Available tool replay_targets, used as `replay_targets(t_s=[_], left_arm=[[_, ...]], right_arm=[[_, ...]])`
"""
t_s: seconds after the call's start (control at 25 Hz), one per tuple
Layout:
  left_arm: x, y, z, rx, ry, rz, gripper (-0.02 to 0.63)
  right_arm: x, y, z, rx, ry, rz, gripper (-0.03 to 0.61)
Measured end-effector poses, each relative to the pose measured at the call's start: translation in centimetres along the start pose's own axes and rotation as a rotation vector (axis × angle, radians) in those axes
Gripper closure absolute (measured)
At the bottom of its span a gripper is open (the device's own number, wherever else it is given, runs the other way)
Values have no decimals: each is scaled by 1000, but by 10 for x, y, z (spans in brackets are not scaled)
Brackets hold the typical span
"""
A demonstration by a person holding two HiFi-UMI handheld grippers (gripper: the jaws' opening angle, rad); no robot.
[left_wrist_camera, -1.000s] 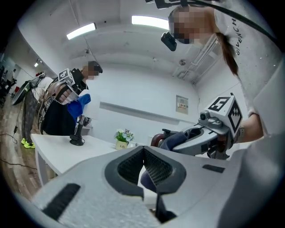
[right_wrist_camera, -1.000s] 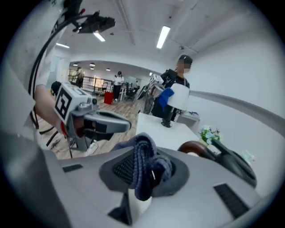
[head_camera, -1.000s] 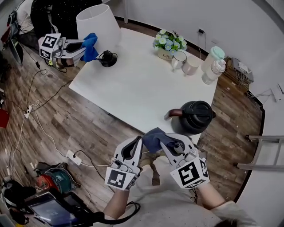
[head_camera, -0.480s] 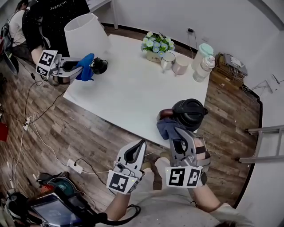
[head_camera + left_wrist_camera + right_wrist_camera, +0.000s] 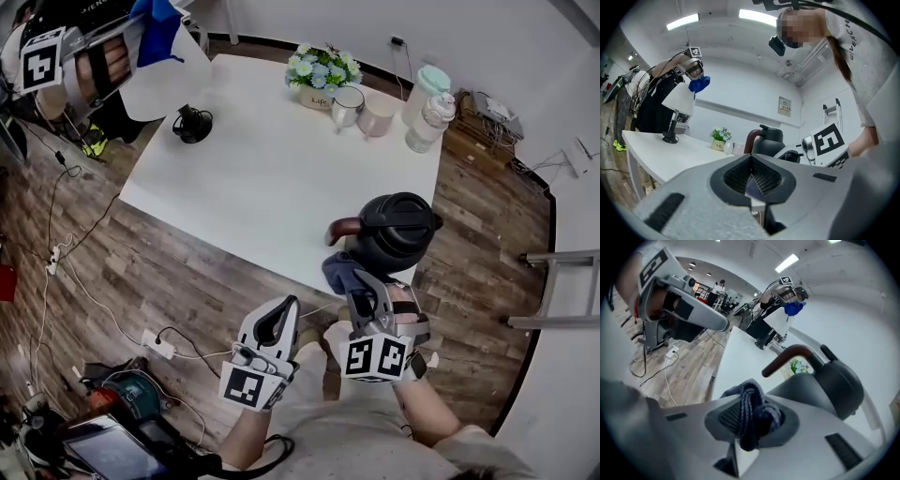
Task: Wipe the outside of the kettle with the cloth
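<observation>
Head view shows the kettle standing at the near edge of the white table, directly in front of the person. The right gripper is just before the kettle, on the person's side of it, and its jaws point up toward the kettle's lower wall. The left gripper is further from the kettle, to the left of it and lower, over the floor, so the right one is clearly the nearer.

The kettle's brown handle sticks out to the left, and the line from handle to spout runs across the person, left to right. The dark blue cloth bunches beyond the right jaws, below the handle. It is at the kettle's side or touching it; I cannot say which.

In the right gripper view the jaws are closed on the cloth, with a thick fold squeezed between the pads, and the kettle's body is just ahead and a little to the right. I judge that the next move needs only a short push forward to press the cloth on the wall.

In the left gripper view the jaws are together, with nothing between them.
</observation>
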State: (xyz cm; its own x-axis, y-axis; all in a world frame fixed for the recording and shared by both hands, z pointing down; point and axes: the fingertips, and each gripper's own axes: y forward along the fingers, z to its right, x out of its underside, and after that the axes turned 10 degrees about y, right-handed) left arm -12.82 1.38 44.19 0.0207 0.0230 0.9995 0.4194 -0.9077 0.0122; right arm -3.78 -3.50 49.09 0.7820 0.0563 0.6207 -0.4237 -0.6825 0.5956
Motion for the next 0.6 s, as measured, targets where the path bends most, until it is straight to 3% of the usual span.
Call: replay_targets(t_s=[0.16, 0.48, 0.6], left_arm=[[0, 4, 3, 10, 0, 2, 606], [-25, 25, 23, 81, 21, 52, 606], [-32, 31, 33, 115, 33, 59, 606]], right_arm=[[-20, -26, 7, -19, 64, 125, 515], [-64, -104, 63, 75, 19, 377, 515], [-58, -101, 73, 96, 73, 377, 515]])
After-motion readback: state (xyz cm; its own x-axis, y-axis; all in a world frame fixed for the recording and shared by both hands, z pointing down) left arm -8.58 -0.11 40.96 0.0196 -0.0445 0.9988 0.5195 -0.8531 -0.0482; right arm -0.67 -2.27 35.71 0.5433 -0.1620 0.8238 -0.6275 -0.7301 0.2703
